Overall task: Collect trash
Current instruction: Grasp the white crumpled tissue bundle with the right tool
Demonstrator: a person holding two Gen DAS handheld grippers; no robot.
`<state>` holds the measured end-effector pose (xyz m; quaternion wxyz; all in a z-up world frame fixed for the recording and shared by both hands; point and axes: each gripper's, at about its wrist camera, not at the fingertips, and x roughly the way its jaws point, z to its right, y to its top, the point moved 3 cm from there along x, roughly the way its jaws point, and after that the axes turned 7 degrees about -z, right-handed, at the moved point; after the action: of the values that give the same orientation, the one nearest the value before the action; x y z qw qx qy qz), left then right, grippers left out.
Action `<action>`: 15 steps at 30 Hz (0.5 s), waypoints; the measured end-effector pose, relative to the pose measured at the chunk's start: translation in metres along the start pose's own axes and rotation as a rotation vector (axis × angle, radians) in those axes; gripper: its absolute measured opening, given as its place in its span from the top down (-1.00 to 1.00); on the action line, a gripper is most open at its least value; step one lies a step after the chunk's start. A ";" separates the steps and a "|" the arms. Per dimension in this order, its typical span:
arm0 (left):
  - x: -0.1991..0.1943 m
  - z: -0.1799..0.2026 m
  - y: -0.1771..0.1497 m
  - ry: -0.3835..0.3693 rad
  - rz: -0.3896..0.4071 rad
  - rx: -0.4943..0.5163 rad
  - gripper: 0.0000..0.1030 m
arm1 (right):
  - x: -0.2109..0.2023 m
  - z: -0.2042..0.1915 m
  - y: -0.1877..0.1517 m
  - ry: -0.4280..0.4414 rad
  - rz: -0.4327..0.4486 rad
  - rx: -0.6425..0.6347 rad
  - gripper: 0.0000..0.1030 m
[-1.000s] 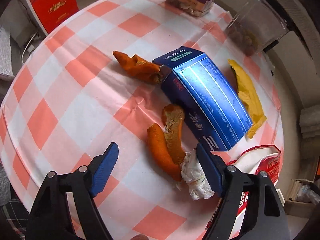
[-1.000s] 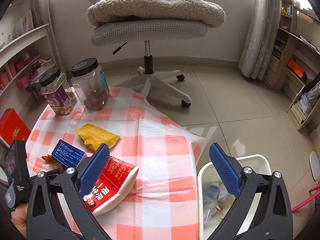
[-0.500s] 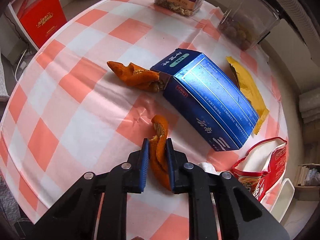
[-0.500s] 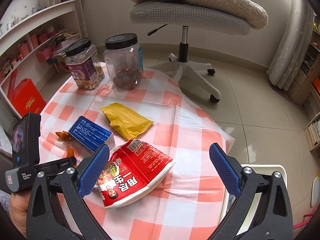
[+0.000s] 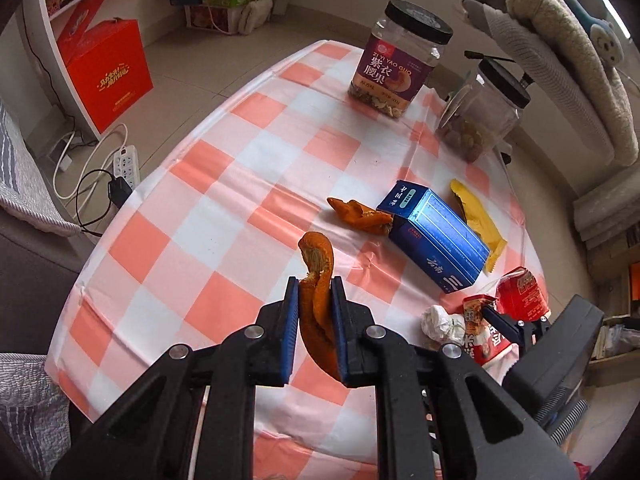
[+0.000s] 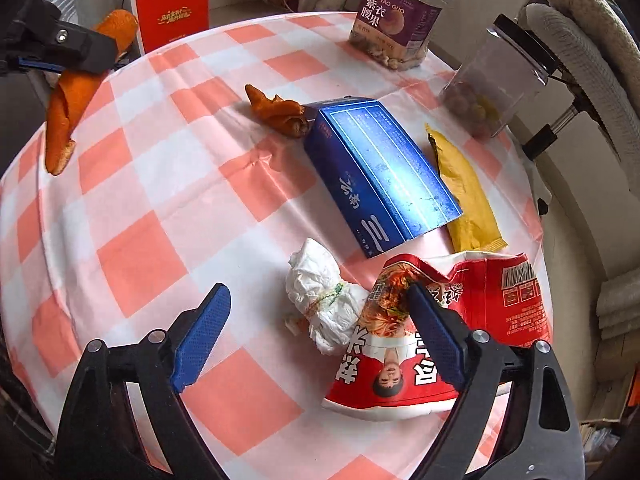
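Orange peel strip point(image 5: 318, 304) is clamped between the blue pads of the left gripper point(image 5: 315, 292), held clear above the checked tablecloth point(image 5: 224, 184). Right gripper point(image 6: 316, 312) has jaws wide apart, low over the crumpled white tissue point(image 6: 324, 300), its right pad over the red snack bag point(image 6: 452, 320). On the cloth beyond: second orange peel point(image 6: 280, 114) touching the blue carton point(image 6: 380, 172), yellow wrapper point(image 6: 464, 192) just beside it; two jars point(image 6: 400, 16) at the far edge.
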<state>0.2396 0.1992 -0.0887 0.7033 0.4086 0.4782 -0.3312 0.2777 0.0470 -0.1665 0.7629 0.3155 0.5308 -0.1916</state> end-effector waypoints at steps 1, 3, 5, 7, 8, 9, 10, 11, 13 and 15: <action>0.002 0.001 0.001 -0.004 -0.006 0.007 0.69 | 0.005 0.001 0.001 -0.015 0.000 -0.004 -0.67; 0.002 0.002 0.000 0.009 -0.002 0.023 0.69 | 0.008 0.002 0.003 -0.043 0.006 -0.009 -0.53; 0.004 0.002 0.000 0.025 0.004 0.034 0.69 | 0.010 0.000 0.003 -0.080 0.013 -0.040 -0.30; 0.007 0.001 0.000 0.028 -0.002 0.033 0.69 | 0.019 -0.001 0.002 -0.081 -0.019 -0.053 0.26; 0.008 0.000 0.000 0.025 -0.008 0.028 0.69 | 0.019 0.003 0.003 -0.057 -0.012 -0.017 0.27; 0.009 -0.001 0.000 0.019 -0.014 0.024 0.69 | 0.019 0.008 0.005 -0.026 -0.015 0.023 0.28; 0.009 -0.002 0.000 0.014 -0.017 0.020 0.69 | 0.017 0.014 0.006 0.010 -0.014 0.067 0.28; 0.008 -0.003 0.000 0.013 -0.016 0.018 0.69 | 0.015 0.019 0.006 0.058 -0.007 0.113 0.30; 0.006 -0.003 0.000 0.017 -0.004 0.020 0.69 | 0.006 0.029 0.007 0.151 0.016 0.198 0.30; 0.002 -0.002 0.001 0.015 0.008 0.023 0.69 | -0.010 0.035 0.009 0.225 0.061 0.255 0.31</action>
<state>0.2401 0.2016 -0.0911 0.6964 0.4210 0.4779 -0.3307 0.3037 0.0292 -0.1469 0.6578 0.4451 0.5746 -0.1978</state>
